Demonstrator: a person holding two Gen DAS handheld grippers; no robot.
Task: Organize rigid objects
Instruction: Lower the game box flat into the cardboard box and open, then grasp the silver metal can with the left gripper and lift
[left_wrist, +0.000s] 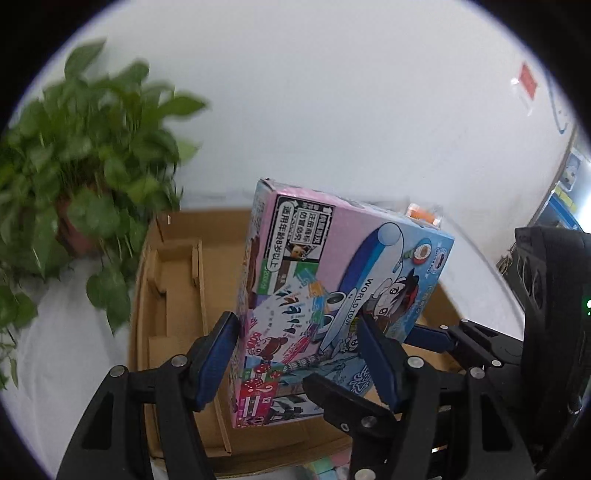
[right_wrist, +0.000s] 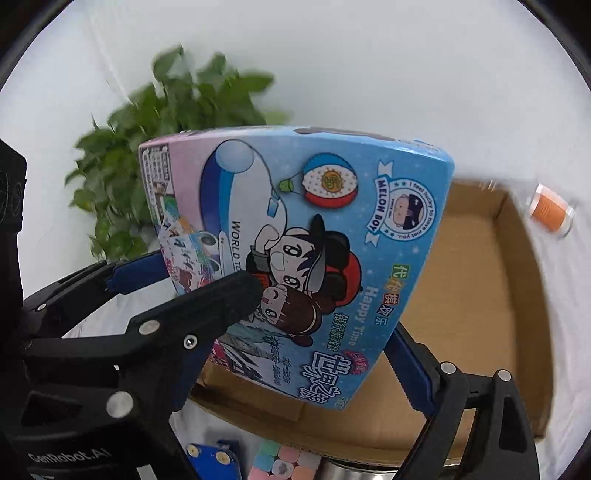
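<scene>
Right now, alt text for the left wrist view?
A colourful board game box stands tilted over an open cardboard box, with the left gripper straddling its lower edge and the right gripper reaching in beside it. A blurred potted plant sits at left.

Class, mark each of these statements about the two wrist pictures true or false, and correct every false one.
1. Both tongs hold the game box. True: left tongs, right tongs.
2. The box lies flat in the cardboard tray. False: it is held tilted above the tray.
3. A potted plant stands beside the tray. True.
4. The spool beyond the tray is green. False: it is orange.
</scene>
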